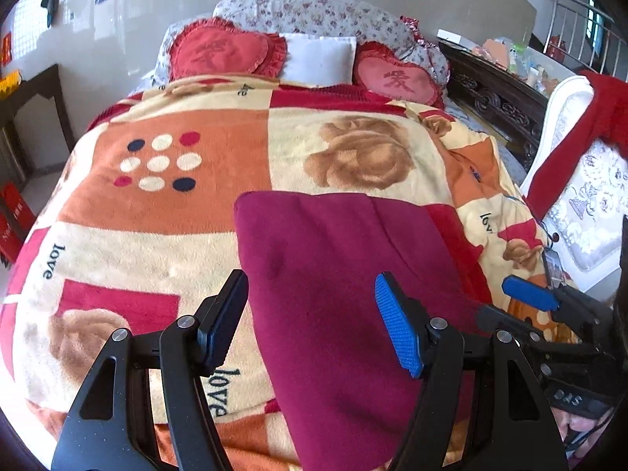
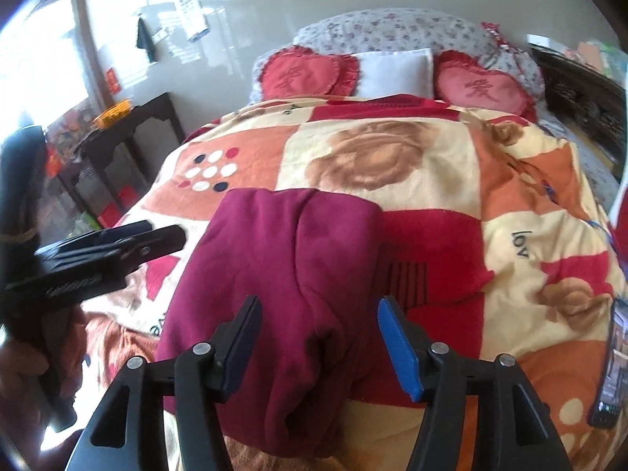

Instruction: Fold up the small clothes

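A maroon fleece garment [image 1: 333, 274] lies folded into a long strip on the patterned blanket [image 1: 157, 204], and the right wrist view shows the same garment [image 2: 282, 243]. My left gripper [image 1: 310, 325] hovers over its near left part, jaws wide, the pads clear of the cloth. My right gripper [image 2: 320, 345] hangs open above the garment's bunched near end, and nothing is pinched between its blue pads. The left gripper [image 2: 149, 235] shows at the left of the right wrist view. The right gripper's blue fingertip [image 1: 530, 294] shows at the right of the left wrist view.
Two red heart cushions [image 1: 223, 49] and a white pillow [image 1: 318, 59] lie at the bed's head. A phone [image 2: 612, 361] rests near the blanket's right edge. A dark wooden table [image 2: 129, 129] stands to the left, and a white chair with red cloth [image 1: 581, 149] to the right.
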{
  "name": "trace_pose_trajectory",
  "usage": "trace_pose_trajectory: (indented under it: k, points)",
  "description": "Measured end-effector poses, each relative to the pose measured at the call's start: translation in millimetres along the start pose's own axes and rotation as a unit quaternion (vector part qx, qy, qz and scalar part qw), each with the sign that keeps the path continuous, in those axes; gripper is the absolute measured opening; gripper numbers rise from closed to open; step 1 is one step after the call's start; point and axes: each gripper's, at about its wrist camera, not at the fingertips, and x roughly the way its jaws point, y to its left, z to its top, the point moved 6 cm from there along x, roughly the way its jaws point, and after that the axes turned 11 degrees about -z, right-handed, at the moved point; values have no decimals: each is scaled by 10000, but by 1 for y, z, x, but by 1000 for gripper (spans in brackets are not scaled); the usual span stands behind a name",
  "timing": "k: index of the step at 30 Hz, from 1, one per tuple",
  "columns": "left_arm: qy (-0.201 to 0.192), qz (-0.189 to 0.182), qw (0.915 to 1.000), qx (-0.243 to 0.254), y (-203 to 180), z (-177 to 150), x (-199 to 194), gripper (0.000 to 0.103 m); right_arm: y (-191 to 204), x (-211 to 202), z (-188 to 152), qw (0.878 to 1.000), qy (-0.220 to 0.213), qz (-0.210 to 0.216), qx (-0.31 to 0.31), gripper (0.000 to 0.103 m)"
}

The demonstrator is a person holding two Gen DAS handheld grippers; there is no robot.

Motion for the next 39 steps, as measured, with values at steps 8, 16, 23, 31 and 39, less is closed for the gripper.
trace_pose_trajectory:
  k: [8, 16, 23, 31, 39]
  points:
    - [-85, -107, 9999, 46, -9, -7, -15, 68, -2, -8, 5, 9991, -47, -402, 105, 66]
    - [-124, 100, 9997, 183, -13, -10, -14, 68, -4, -11, 10, 9979, -52, -576, 279, 70]
    - [-114, 236, 9994, 229, -11, -14, -14, 68, 1, -12, 11, 9974, -55, -671, 253, 73]
    - [-97, 311, 9994, 143, -3, -16, -13, 68, 1, -8, 8, 9969, 41, -748, 234, 73]
    - [-61, 369, 9993, 99, 0, -17, -11, 68, 2, -4, 6, 9970, 86, -732, 219, 78]
